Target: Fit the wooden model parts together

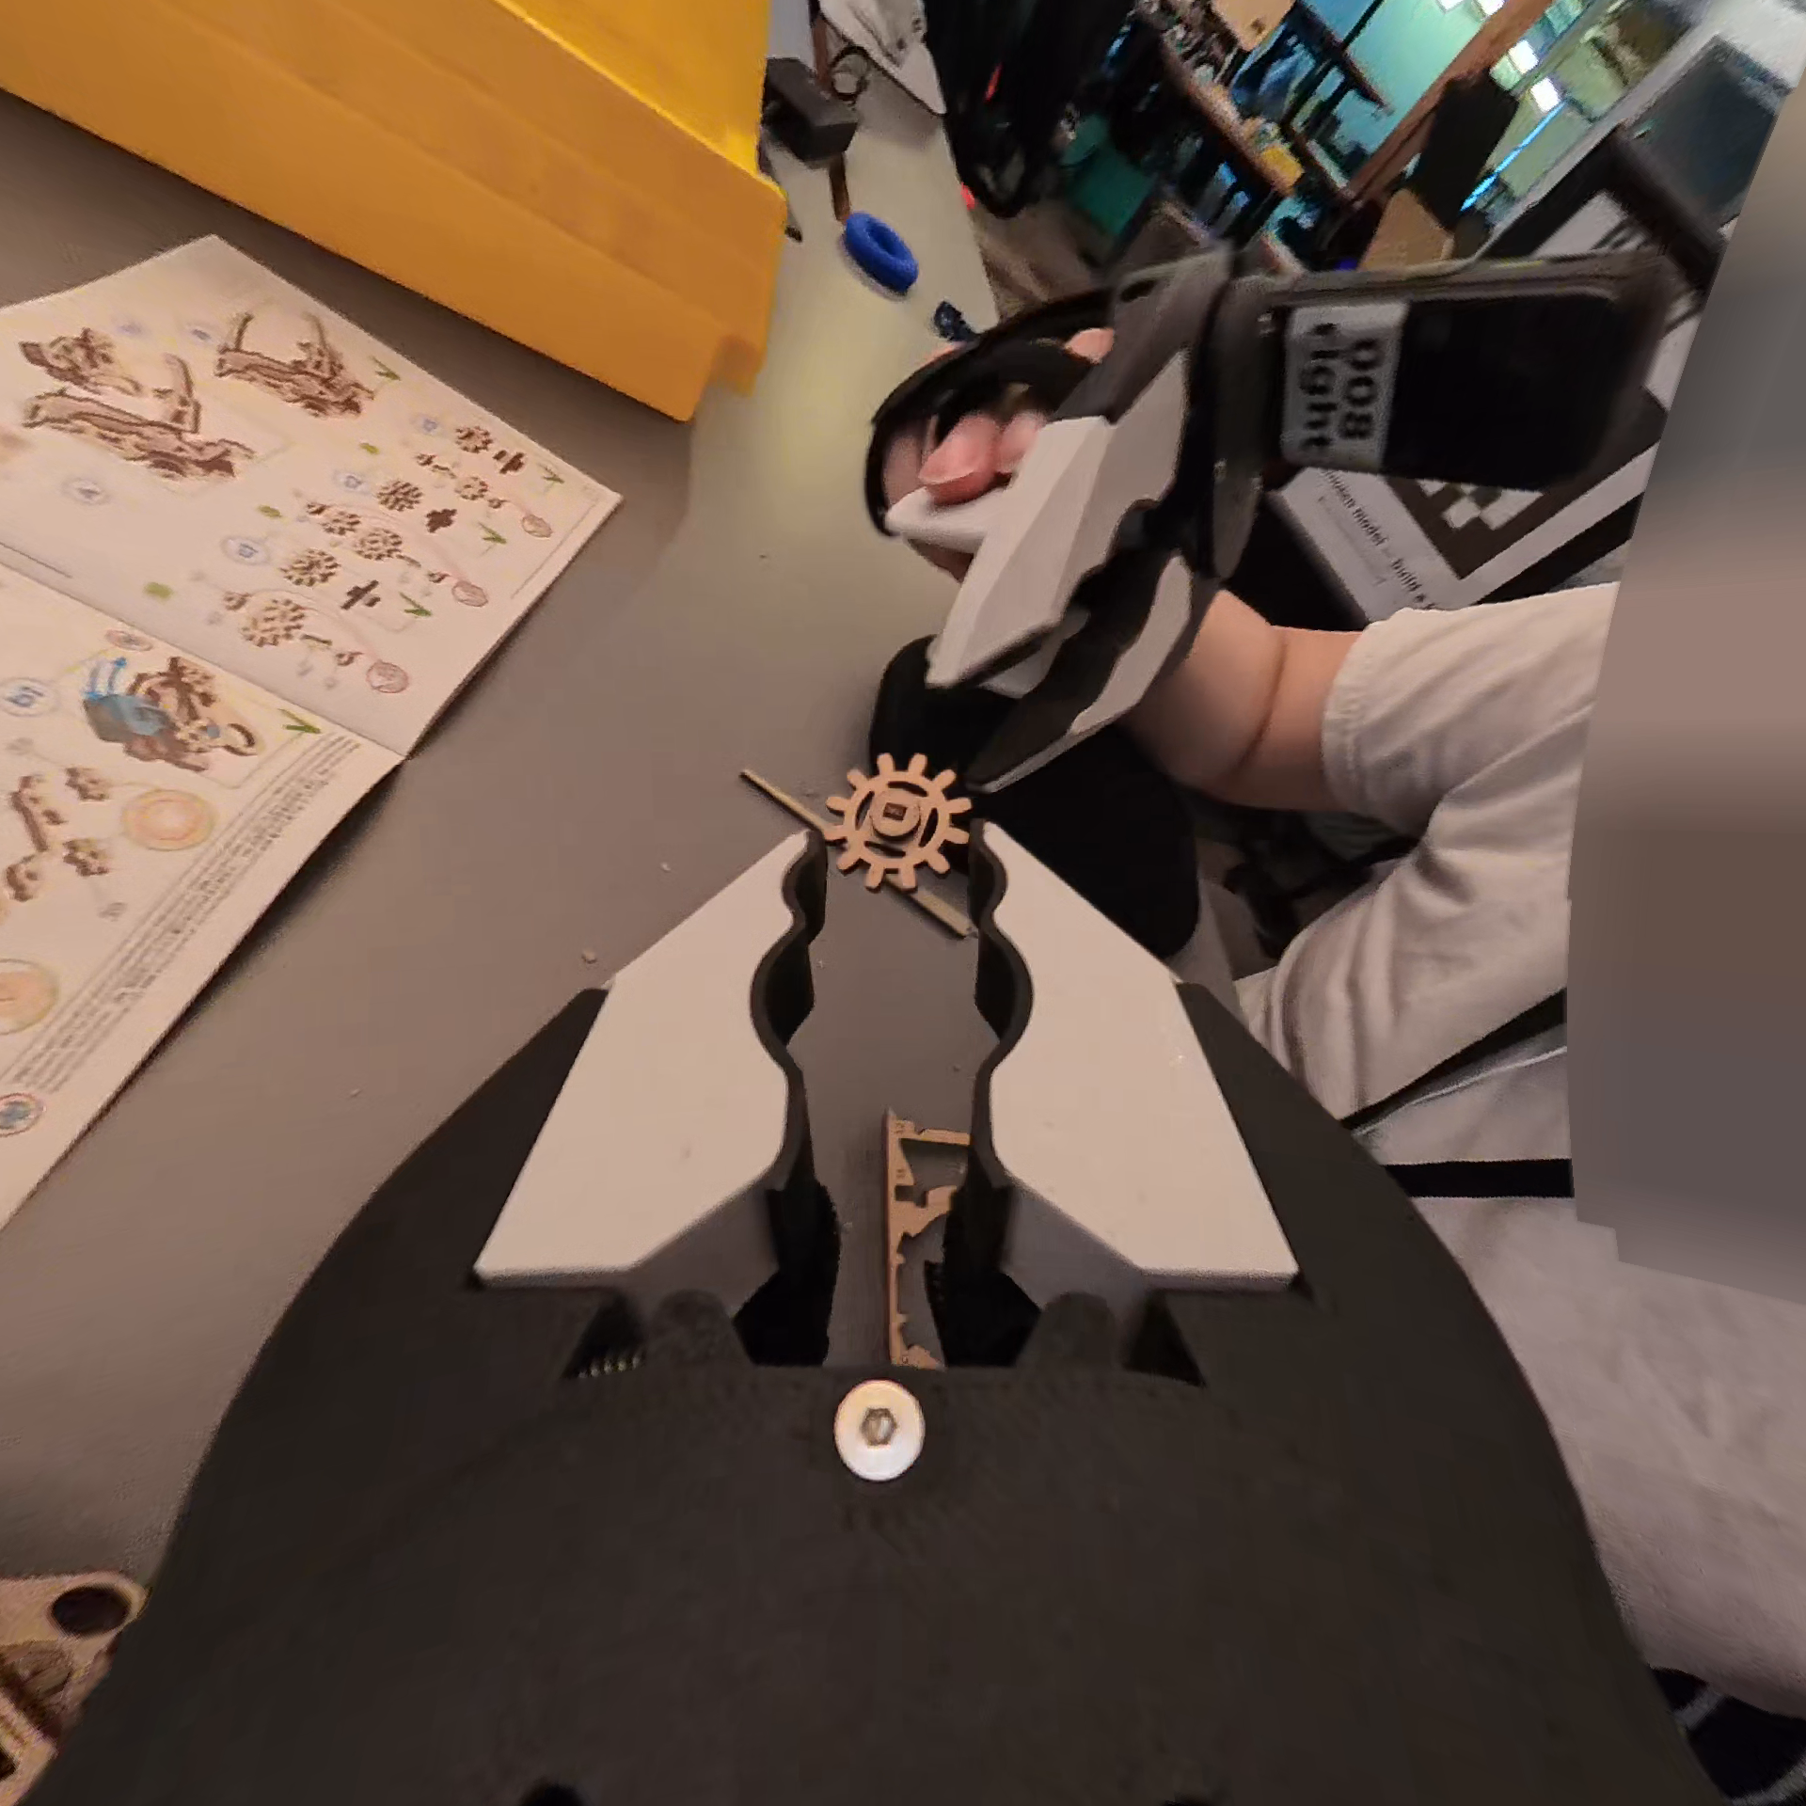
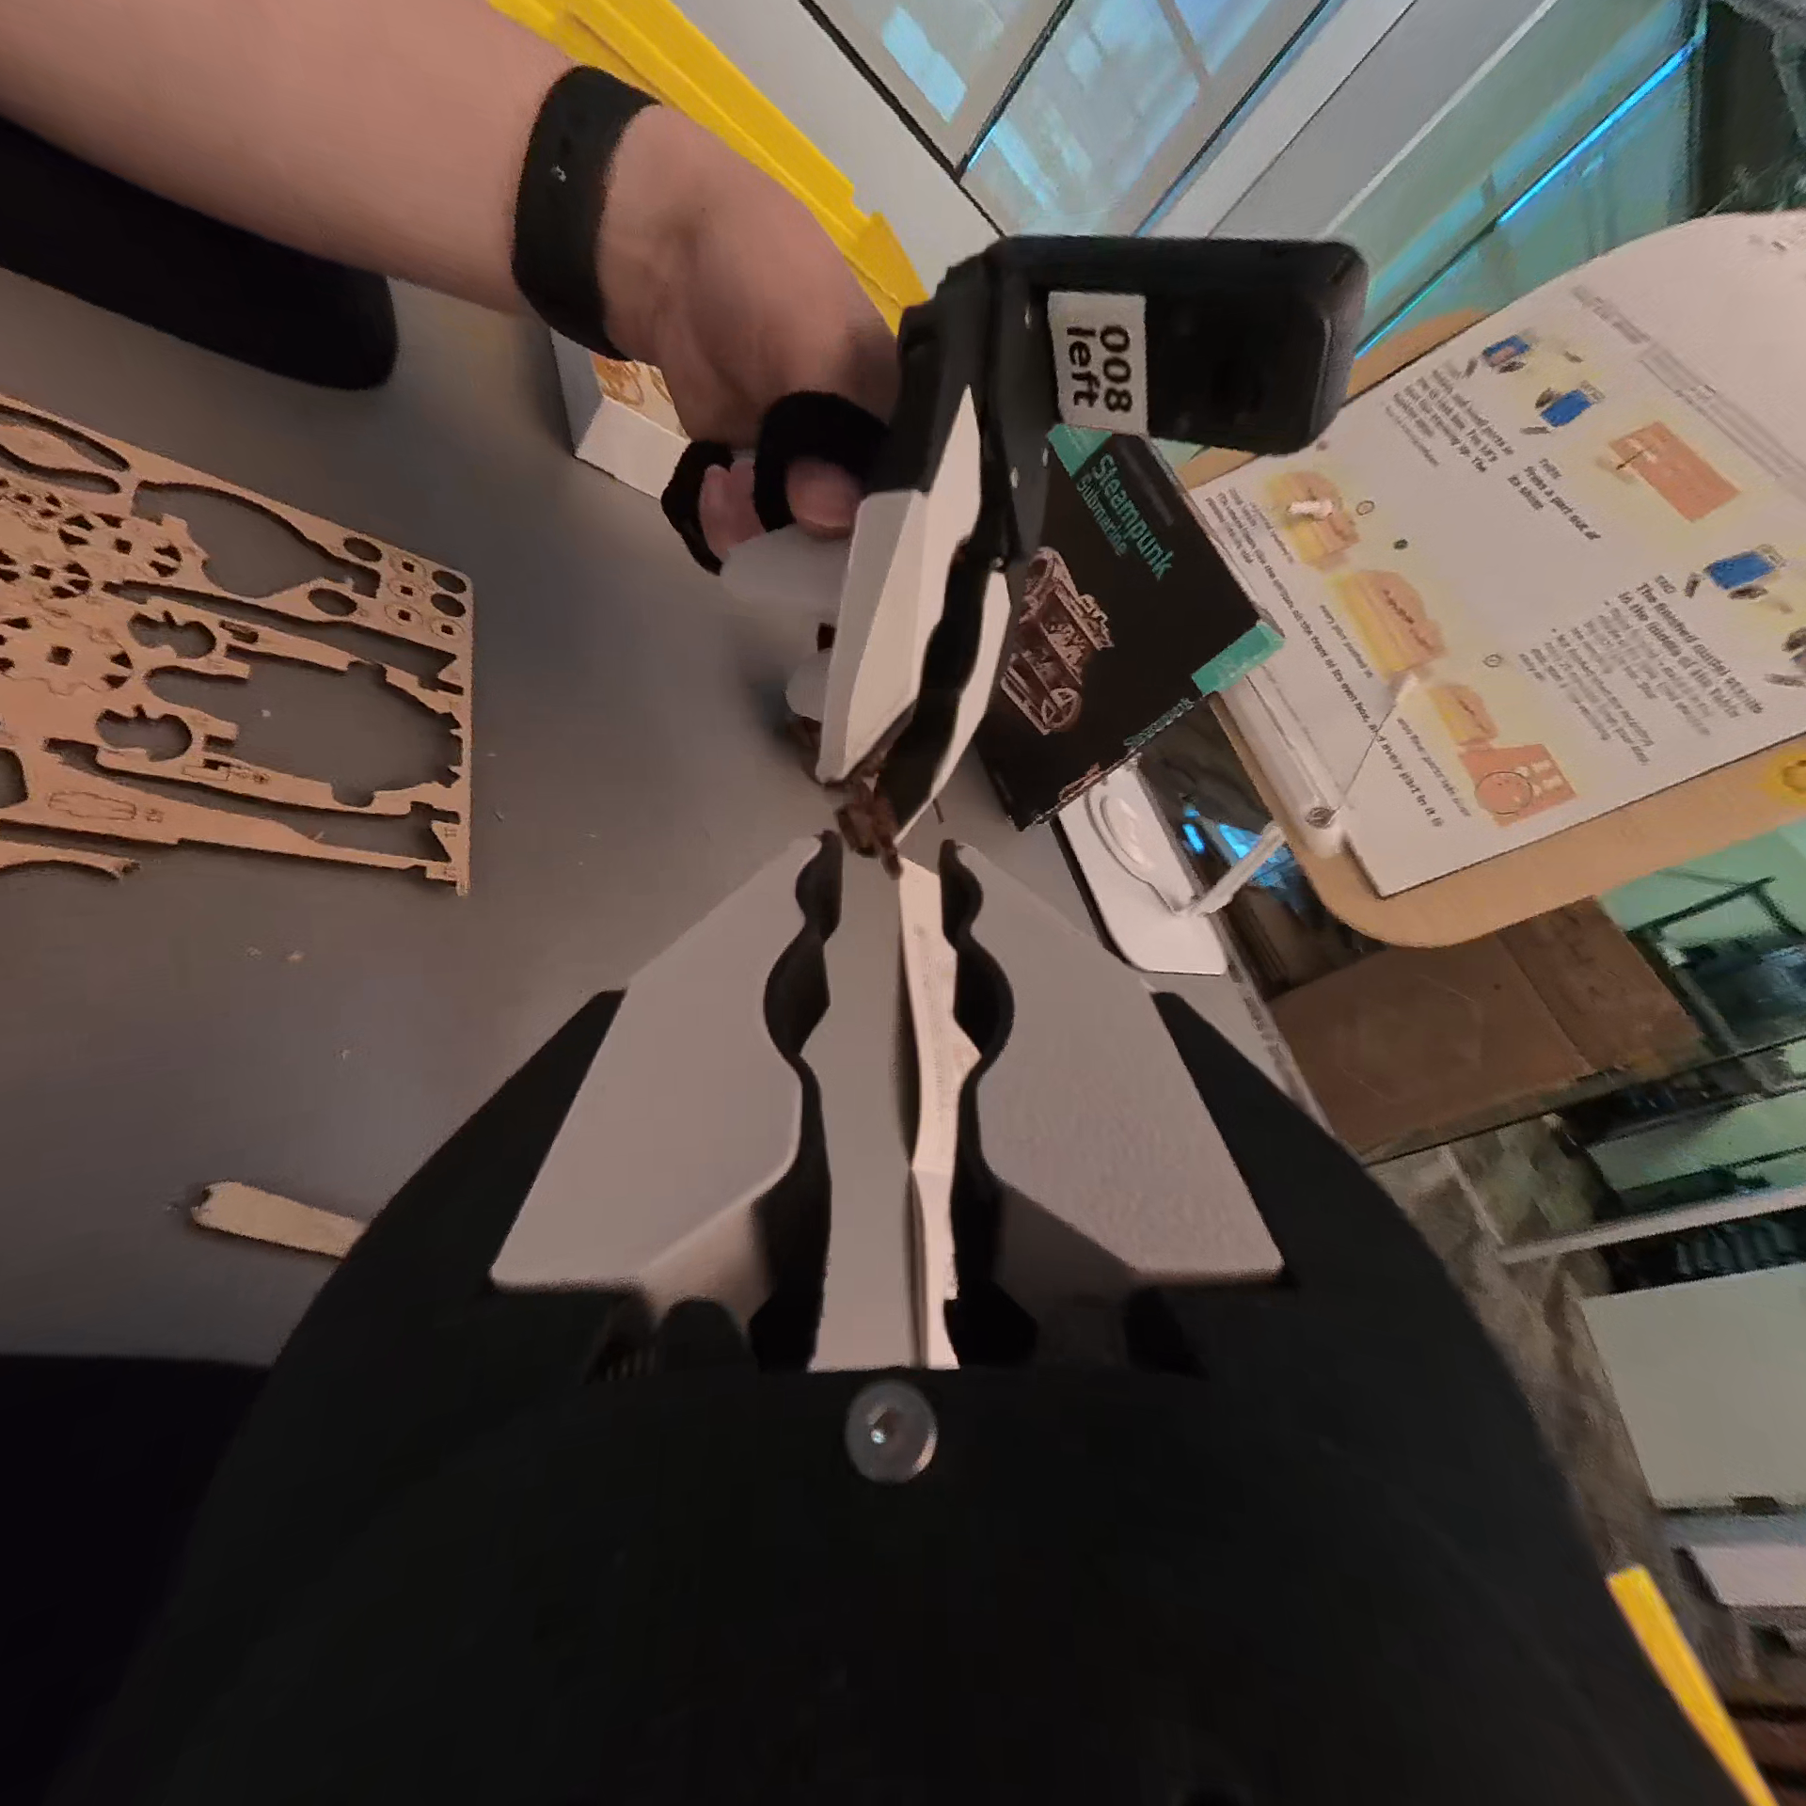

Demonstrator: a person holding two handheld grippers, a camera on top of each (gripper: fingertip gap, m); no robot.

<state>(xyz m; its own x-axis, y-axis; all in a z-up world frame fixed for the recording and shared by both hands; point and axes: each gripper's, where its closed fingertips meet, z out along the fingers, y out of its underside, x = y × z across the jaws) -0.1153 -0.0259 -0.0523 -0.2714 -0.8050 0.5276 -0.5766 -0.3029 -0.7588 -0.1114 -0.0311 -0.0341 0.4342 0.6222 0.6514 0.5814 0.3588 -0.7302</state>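
Observation:
A small wooden gear (image 1: 897, 821) with a square hub sits between the fingertips of my left gripper (image 1: 899, 845), which is shut on it just above the grey table (image 1: 547, 880). A thin wooden stick (image 1: 772, 792) runs behind the gear; I cannot tell whether the two are joined. My right gripper (image 2: 891, 852) is open and empty, its tips right in front of the gear (image 2: 870, 826), which shows edge-on. In the left wrist view the right gripper (image 1: 977, 772) points down at the gear's upper right edge. In the right wrist view the left gripper (image 2: 865, 782) pinches the gear.
A paper instruction sheet (image 1: 244, 586) and a yellow bin (image 1: 440, 147) lie to the left. A punched-out wooden parts sheet (image 2: 225, 684), a loose wood strip (image 2: 274, 1217), a black kit box (image 2: 1104, 635) and an instruction board (image 2: 1515, 586) surround the work spot. Another wooden part (image 1: 919, 1231) lies under my left gripper. Left and right tips are no more than a few centimetres apart. The thin wooden stick (image 1: 772, 792) is about 12 cm from both grippers' fingertips.

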